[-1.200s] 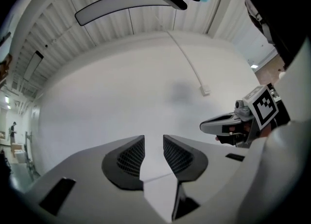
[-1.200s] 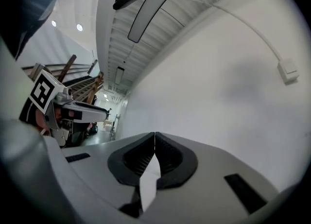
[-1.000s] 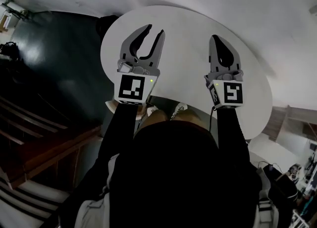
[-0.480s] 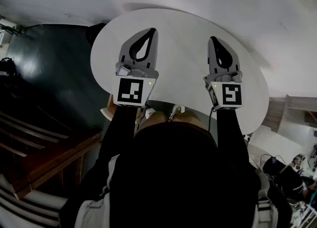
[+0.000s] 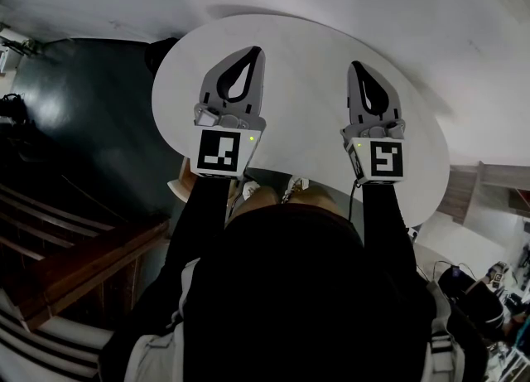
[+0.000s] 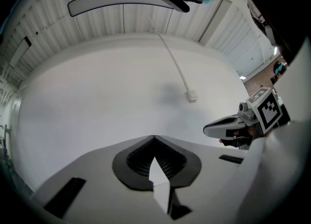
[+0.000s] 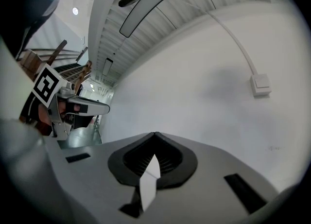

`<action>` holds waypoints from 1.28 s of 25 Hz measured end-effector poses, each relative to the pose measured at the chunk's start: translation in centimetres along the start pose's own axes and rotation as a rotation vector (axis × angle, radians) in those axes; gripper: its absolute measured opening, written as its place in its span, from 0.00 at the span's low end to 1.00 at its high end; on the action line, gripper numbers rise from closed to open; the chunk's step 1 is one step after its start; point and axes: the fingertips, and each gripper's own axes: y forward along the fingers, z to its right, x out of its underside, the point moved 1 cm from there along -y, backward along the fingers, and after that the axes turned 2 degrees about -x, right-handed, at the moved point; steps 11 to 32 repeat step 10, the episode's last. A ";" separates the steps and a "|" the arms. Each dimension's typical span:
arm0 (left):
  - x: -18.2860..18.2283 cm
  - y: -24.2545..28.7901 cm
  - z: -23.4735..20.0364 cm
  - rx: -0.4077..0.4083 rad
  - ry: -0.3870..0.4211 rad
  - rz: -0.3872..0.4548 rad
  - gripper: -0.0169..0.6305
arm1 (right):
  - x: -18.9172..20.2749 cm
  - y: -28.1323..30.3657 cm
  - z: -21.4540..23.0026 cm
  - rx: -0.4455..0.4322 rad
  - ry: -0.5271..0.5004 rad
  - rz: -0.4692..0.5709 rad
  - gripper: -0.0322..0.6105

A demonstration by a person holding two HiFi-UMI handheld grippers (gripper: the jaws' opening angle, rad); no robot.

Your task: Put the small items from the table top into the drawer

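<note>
A white oval table (image 5: pixel 306 49) fills the upper middle of the head view, and no small items or drawer show on it. My left gripper (image 5: pixel 256 50) hangs level over the table's left half, jaws shut with nothing between them. My right gripper (image 5: pixel 356 64) hangs over the right half, also shut and empty. In the left gripper view my left gripper (image 6: pixel 154 136) has its tips meeting before a bare white wall, with the right gripper (image 6: pixel 228 129) off to the side. The right gripper view shows my right gripper (image 7: pixel 155 133) with tips together and the left gripper (image 7: pixel 92 106) at its left.
A white wall stands just beyond the table, carrying a cable duct and a small socket box (image 6: pixel 193 95) (image 7: pixel 261 84). Dark floor (image 5: pixel 74 107) lies left of the table, with wooden steps (image 5: pixel 66 248) lower left. The person's legs and shoes (image 5: pixel 273 190) are under the near edge.
The left gripper's jaws, open a second ago, have closed on nothing. Both grippers shifted slightly across the table, then held still.
</note>
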 end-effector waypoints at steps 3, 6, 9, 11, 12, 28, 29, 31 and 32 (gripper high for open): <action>0.1 0.1 -0.1 -0.002 0.006 -0.002 0.05 | -0.1 0.1 0.1 -0.001 -0.001 0.004 0.09; 0.3 0.2 0.0 0.000 0.006 -0.006 0.05 | 0.0 0.1 0.1 0.002 0.004 0.003 0.09; 0.4 0.2 0.0 0.003 0.008 -0.008 0.05 | 0.1 0.2 0.0 0.004 0.015 0.006 0.09; 0.4 0.2 0.0 0.004 0.009 -0.008 0.05 | 0.1 0.2 0.0 0.005 0.018 0.008 0.09; 0.4 0.2 0.0 0.004 0.009 -0.008 0.05 | 0.1 0.2 0.0 0.005 0.018 0.008 0.09; 0.4 0.2 0.0 0.004 0.009 -0.008 0.05 | 0.1 0.2 0.0 0.005 0.018 0.008 0.09; 0.4 0.2 0.0 0.004 0.009 -0.008 0.05 | 0.1 0.2 0.0 0.005 0.018 0.008 0.09; 0.4 0.2 0.0 0.004 0.009 -0.008 0.05 | 0.1 0.2 0.0 0.005 0.018 0.008 0.09; 0.4 0.2 0.0 0.004 0.009 -0.008 0.05 | 0.1 0.2 0.0 0.005 0.018 0.008 0.09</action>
